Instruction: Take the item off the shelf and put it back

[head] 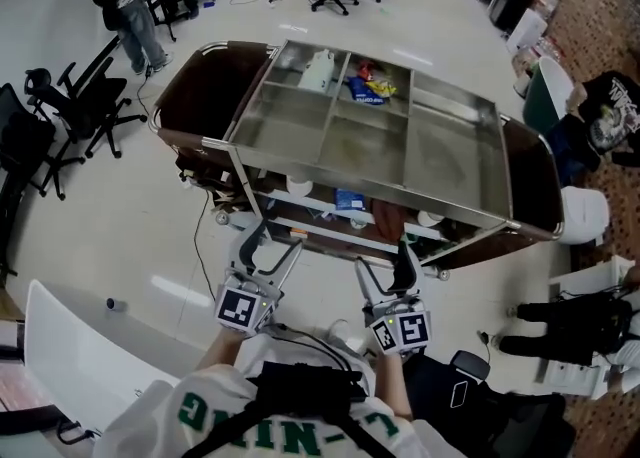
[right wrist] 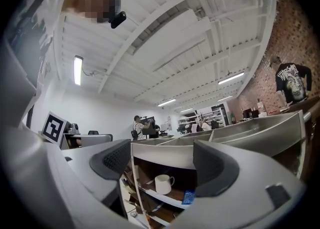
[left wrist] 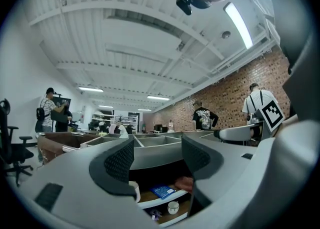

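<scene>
**Mug** (right wrist: pixel 162 184): white, standing upright on the shelf (right wrist: pixel 167 199) under the cart's (head: pixel 200 96) metal top tray (head: pixel 455 161). Its long axis is running vertically, and its handle is turning to the right as the right gripper view sees it. It is probably the item to be taken, though the task is not naming one.

**Blue packet** (right wrist: pixel 188 196): lying flat on the same shelf, just beside the mug on its handle side. Its long axis is too small to tell.

**Reddish thing** (left wrist: pixel 184 183): lying past the packet, half hidden behind a jaw.

**Small cup** (left wrist: pixel 173 207): sitting one shelf lower.

**Left gripper** (head: pixel 278 238): hanging just short of the cart's near edge, with its jaws standing apart and nothing between them.

**Right gripper** (head: pixel 383 256): hanging alongside, well apart from the shelf. Its jaws are likewise spread wide and gripping nothing, though the mug is showing in the gap far beyond them.

**Bearing:** the mug is lying ahead of both grippers and below their line, since the tray's rim is sitting level with the jaws. In the head view it is lying nearly straight ahead of the left gripper, so that one is judged nearer. Either gripper would be needing to drop under the tray before reaching in, closing across the mug's upright body.
</scene>
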